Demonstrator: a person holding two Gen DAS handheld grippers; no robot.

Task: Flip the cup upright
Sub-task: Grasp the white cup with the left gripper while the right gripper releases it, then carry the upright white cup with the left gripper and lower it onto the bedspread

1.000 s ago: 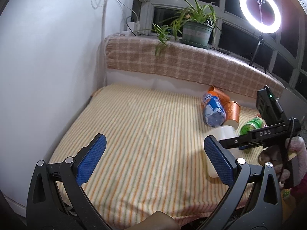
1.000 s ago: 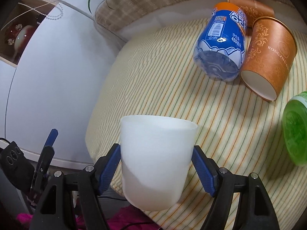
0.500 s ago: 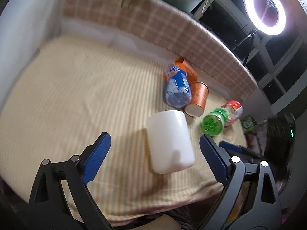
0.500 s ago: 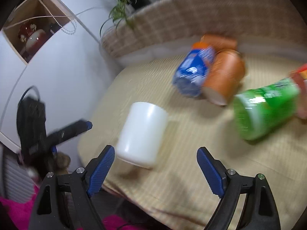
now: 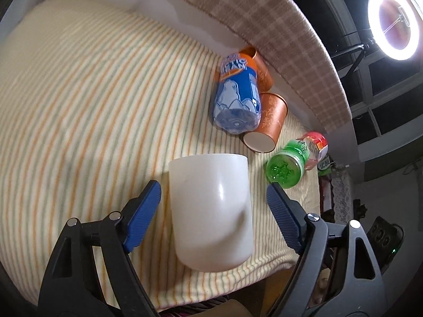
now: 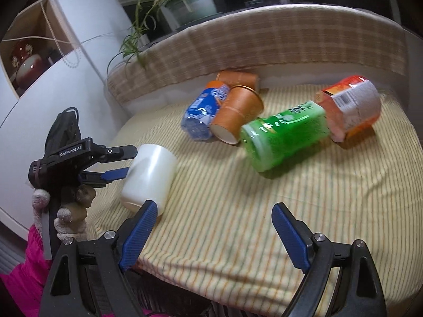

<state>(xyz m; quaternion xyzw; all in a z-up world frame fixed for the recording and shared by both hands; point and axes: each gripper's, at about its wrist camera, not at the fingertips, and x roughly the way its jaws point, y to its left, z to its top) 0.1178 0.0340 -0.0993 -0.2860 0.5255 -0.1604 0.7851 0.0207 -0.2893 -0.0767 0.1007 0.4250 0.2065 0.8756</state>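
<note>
A white cup lies on its side on a striped yellow cloth near the front edge of a table. Seen from the left wrist camera, the left gripper is spread wide, its two blue-padded fingers flanking the cup's body. There is a clear gap on the right-hand side. On the left-hand side the pad sits just beside the cup wall; whether it touches cannot be told. The cup's closed end points toward the camera and its far end points away.

From the right wrist camera, the right gripper is also spread wide and holds nothing. The same cup lies ahead and to its left, close to its left blue finger. The left gripper reaches in from the left side with its fingers about the cup, held by a gloved hand.

Farther ahead lie other items on their sides: a blue bottle touching an orange paper cup, a second orange cup behind them, a green bottle, and a red-labelled container just beside the green one. A checked cloth covers the ledge behind, with a potted plant above it.
</note>
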